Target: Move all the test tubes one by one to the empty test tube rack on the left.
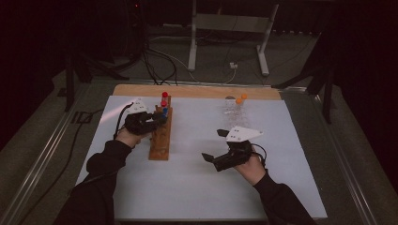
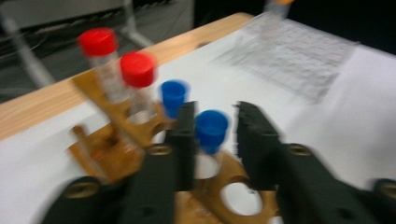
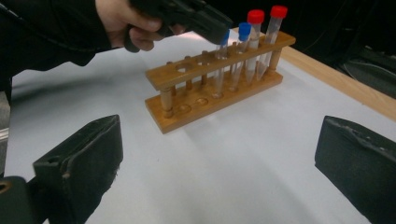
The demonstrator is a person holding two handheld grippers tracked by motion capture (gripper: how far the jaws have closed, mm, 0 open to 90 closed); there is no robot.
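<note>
1. Between the jaws of the left claw point(image 2: 212, 140) stands a tube with a blue cap point(image 2: 211, 130), upright in the wooden rack point(image 2: 116, 140); the jaws sit slightly parted around the cap, a gap showing on the right side, so nothing is clamped.
2. Just beyond that claw, the rack holds another blue-capped tube point(image 2: 173, 95) and two red-capped tubes point(image 2: 137, 70), clear-bodied and in a row.
3. Well apart from the rack, the right claw point(image 1: 213, 145) hangs over the white surface point(image 1: 197, 178), jaws wide apart and empty.
4. Ahead of the right claw, the rack's near holes point(image 3: 182, 70) stand vacant.
5. Motion blur smears the left gripper view, so whether the left pad touches the cap is unclear.
6. Far across the surface, a clear tray point(image 1: 233, 110) with orange caps is too faint to read.
</note>
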